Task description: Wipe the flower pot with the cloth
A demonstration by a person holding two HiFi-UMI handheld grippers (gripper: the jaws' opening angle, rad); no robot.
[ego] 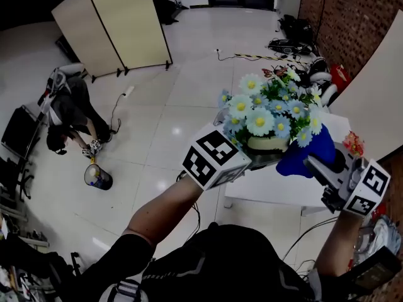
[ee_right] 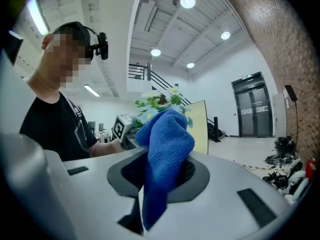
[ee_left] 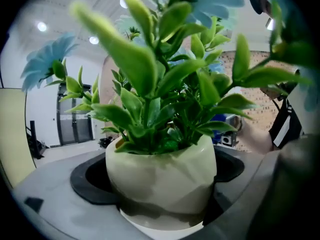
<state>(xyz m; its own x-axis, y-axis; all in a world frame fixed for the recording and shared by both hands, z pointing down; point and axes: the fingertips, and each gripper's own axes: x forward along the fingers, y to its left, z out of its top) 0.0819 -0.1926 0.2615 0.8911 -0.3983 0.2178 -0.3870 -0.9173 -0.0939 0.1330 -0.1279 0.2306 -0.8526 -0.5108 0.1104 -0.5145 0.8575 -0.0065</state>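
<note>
The flower pot (ego: 267,143) is cream, filled with blue and white daisies, and is held up in the air over a white table (ego: 271,190). My left gripper (ego: 254,160) is shut on the pot; in the left gripper view the pot (ee_left: 161,176) fills the space between the jaws under green leaves. My right gripper (ego: 317,167) is shut on a blue cloth (ego: 308,153), which lies against the pot's right side. In the right gripper view the cloth (ee_right: 166,154) hangs folded from the jaws, with the flowers (ee_right: 159,100) just beyond it.
A brick wall (ego: 352,17) runs along the right. On the tiled floor are a beige folding screen (ego: 116,27), a small bucket (ego: 98,177), a dark bundle of gear (ego: 69,109) and cables (ego: 277,55). The right gripper view shows the person's torso (ee_right: 60,124).
</note>
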